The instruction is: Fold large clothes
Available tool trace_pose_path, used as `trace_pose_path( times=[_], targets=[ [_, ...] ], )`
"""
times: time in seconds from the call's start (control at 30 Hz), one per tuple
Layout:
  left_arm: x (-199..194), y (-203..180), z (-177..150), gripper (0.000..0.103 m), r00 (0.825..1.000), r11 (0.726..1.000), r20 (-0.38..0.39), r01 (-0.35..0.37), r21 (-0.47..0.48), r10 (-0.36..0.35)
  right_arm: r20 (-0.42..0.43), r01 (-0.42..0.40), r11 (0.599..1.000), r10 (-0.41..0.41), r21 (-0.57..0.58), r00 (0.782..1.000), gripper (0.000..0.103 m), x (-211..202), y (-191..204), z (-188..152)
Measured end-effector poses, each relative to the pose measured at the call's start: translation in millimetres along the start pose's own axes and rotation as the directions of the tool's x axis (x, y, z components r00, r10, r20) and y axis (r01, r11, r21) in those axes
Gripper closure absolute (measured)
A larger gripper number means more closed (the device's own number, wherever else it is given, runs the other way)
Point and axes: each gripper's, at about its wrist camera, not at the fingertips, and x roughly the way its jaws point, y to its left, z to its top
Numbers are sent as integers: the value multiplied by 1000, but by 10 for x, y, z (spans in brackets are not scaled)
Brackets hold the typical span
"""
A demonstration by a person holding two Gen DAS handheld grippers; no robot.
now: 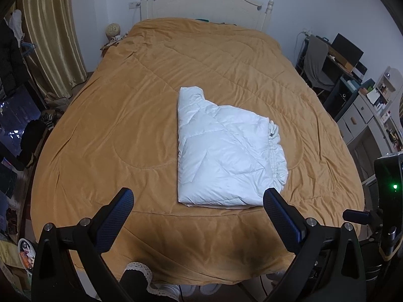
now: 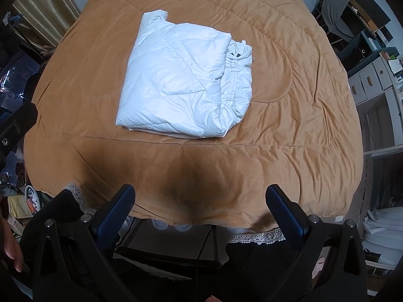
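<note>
The jacket (image 1: 226,151) (image 2: 183,85), white and quilted, lies folded into a rough rectangle near the middle of the bed, a narrower part sticking out at its far left corner and a gathered, elastic edge bunched along its right side. It rests on the tan quilt (image 1: 121,125) (image 2: 289,125) that covers the whole bed; a cream headboard (image 1: 206,2) stands at the far end.

My left claw (image 1: 199,198) hangs released just short of the jacket's near edge, fingers spread wide, touching nothing. My right claw (image 2: 200,195) is likewise spread and empty, over the foot of the quilt, well back from the jacket.

Gold curtains (image 1: 50,30) hang to the left of the bed. To the right stand a grey chair (image 1: 314,63) and white drawers (image 1: 360,115).
</note>
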Motion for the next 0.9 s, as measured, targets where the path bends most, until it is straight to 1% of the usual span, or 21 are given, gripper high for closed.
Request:
trace_pose_path(
  times=[0.27, 0.9],
  targets=[
    [38, -13, -7, 0, 1000, 1000, -8, -13, 0, 13, -2, 2, 1000, -2, 6, 1000, 0, 23, -12, -15],
    [62, -115, -40, 0, 1000, 1000, -26, -10, 17, 10, -1, 6, 1000, -6, 10, 1000, 0, 21, -19, -42]
  ],
)
